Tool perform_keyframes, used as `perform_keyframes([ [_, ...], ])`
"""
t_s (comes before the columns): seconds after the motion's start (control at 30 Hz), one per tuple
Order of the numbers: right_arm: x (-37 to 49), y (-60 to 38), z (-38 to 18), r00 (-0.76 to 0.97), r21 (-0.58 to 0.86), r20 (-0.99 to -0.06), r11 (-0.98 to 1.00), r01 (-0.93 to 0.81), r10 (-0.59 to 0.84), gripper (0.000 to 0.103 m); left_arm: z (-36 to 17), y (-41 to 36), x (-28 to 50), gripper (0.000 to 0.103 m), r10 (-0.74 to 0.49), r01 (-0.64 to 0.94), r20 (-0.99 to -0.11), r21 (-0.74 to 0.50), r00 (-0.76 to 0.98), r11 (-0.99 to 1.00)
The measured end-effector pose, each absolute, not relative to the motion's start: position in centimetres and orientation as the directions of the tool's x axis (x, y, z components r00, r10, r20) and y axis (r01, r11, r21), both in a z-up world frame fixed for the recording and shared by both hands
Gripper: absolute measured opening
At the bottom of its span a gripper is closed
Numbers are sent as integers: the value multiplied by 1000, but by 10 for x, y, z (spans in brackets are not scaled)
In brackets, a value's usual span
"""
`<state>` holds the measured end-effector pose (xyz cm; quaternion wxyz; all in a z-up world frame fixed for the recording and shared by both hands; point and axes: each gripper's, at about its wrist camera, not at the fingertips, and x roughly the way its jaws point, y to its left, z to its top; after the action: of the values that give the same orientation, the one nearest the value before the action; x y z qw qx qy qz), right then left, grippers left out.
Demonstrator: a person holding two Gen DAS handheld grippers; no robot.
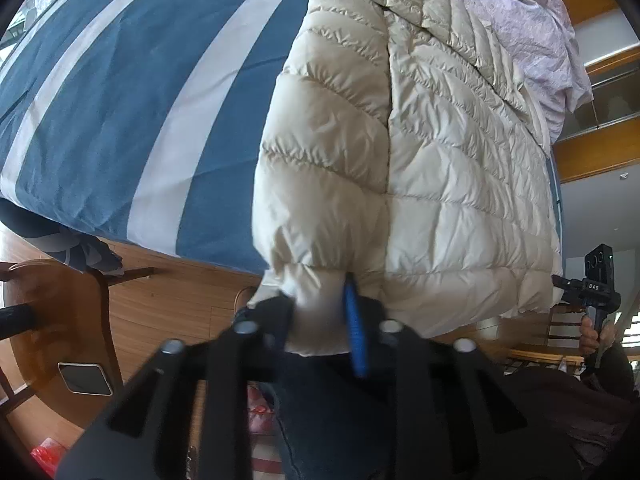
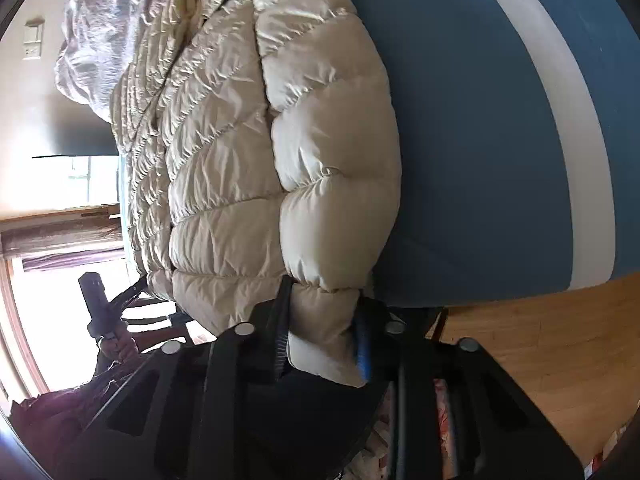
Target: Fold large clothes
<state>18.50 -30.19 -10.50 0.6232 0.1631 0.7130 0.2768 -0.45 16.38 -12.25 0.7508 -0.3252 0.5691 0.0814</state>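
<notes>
A cream quilted down jacket point(image 1: 440, 140) lies on a bed, its sleeves laid along the body. In the left wrist view my left gripper point(image 1: 320, 310) is shut on the cuff point(image 1: 316, 320) of the nearer sleeve at the bed's edge, with the puffy fabric squeezed between the black finger and the blue pad. In the right wrist view my right gripper point(image 2: 322, 306) is shut on the other sleeve's cuff point(image 2: 320, 344) of the jacket point(image 2: 224, 160) in the same way. Each view shows the other gripper off to the side, held by a hand: the right gripper point(image 1: 596, 284) and the left gripper point(image 2: 98, 300).
The bed cover point(image 1: 120, 100) is blue with broad white stripes point(image 2: 480, 120). A crumpled lilac quilt point(image 1: 532, 28) lies past the jacket's far end point(image 2: 100, 32). Wooden floor point(image 2: 540, 340) and a wooden chair point(image 1: 60, 320) are below the bed's edge.
</notes>
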Motion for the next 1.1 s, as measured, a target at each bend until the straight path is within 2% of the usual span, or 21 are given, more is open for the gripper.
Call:
perform_keyframes([
  [0.07,187,-302,-100,-156,600,-799,789,-134,581,16,-117,165,-5,9,-248,-498,-903,-404,349,768],
  [0.17,192,-300,-81,-110,612,-791,770,-181,602,13,-101,166,-3,5,-231,-488,-900,-400,370,776],
  [0.53,232,-292,-29,59,568,-790,766,-301,610,11,-36,191,39,5,-87,-460,-863,-347,497,817],
  [0.97,293,-244,7,292,373,-829,861,-345,477,11,-1,223,132,5,52,-490,-830,-275,555,827],
  [1.1,316,-228,8,312,364,-828,870,-333,466,11,5,231,157,5,78,-502,-824,-263,561,824],
])
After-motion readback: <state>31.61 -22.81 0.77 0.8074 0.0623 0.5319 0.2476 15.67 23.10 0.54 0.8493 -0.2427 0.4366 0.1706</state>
